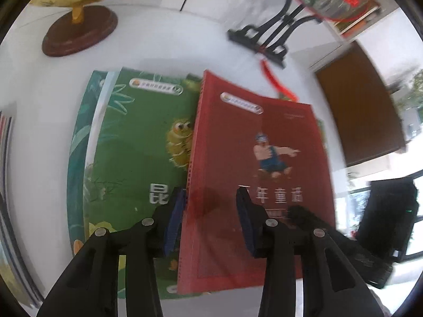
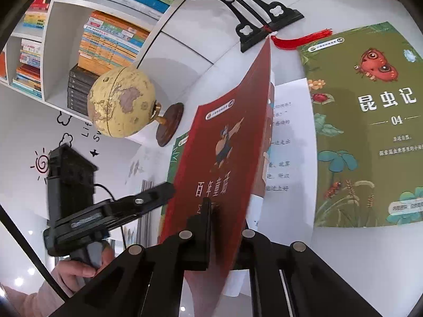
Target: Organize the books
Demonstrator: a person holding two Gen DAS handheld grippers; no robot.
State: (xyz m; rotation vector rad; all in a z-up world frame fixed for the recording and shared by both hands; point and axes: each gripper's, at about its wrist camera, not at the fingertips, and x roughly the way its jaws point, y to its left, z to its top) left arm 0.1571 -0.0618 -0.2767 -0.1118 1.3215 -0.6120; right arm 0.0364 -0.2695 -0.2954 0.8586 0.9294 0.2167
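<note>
A red book (image 1: 253,179) with a cartoon man on its cover lies partly over a green insect book (image 1: 132,153) on the white table. My left gripper (image 1: 211,200) is open just above the red book's near edge, fingers apart over its spine side. My right gripper (image 2: 224,227) is shut on the red book (image 2: 224,145), pinching its cover and lifting it so white pages show beneath. The left gripper also shows in the right wrist view (image 2: 148,198). A second green insect book (image 2: 370,121), marked 04, lies flat to the right.
A yellow globe (image 2: 119,103) on a brown wooden base (image 1: 79,34) stands at the back left. A black ornamental stand (image 1: 267,39) with a red tassel (image 2: 298,39) is at the back. A white bookshelf (image 2: 53,60) holds many books. More books lie at the left edge (image 1: 8,185).
</note>
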